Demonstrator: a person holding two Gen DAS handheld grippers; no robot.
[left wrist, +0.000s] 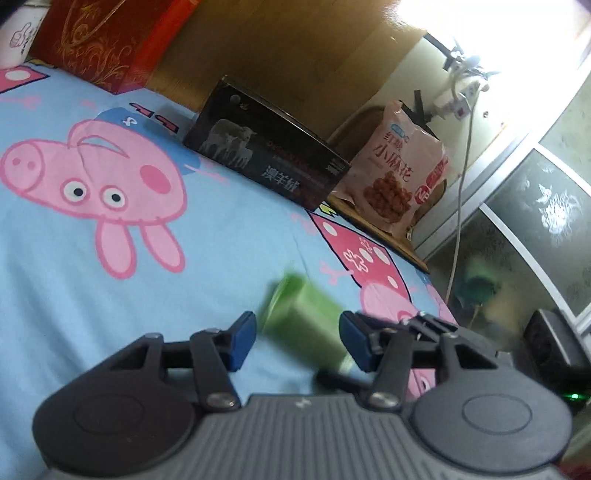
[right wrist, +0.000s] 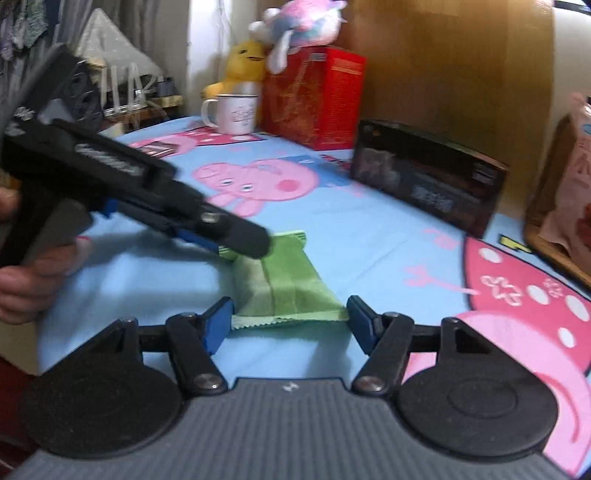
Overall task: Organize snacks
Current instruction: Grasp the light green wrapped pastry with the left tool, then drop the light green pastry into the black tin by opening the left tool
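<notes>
A green snack packet (right wrist: 284, 284) lies flat on the blue Peppa Pig cloth (right wrist: 351, 236). My right gripper (right wrist: 286, 325) is open, its blue pads on either side of the packet's near crimped end. My left gripper (left wrist: 297, 341) is open around the same packet (left wrist: 306, 325), which looks blurred there. In the right wrist view the left gripper (right wrist: 236, 243) reaches in from the left over the packet's far end. A pink bag of twisted snacks (left wrist: 399, 173) stands at the back right.
A dark box with sheep on it (left wrist: 266, 162) lies behind the packet. A red box (right wrist: 314, 96), a white mug (right wrist: 234, 112) and plush toys (right wrist: 295, 26) stand at the far edge. A wooden panel (left wrist: 295, 48) backs the table. A wooden tray (right wrist: 554, 236) holds the pink bag.
</notes>
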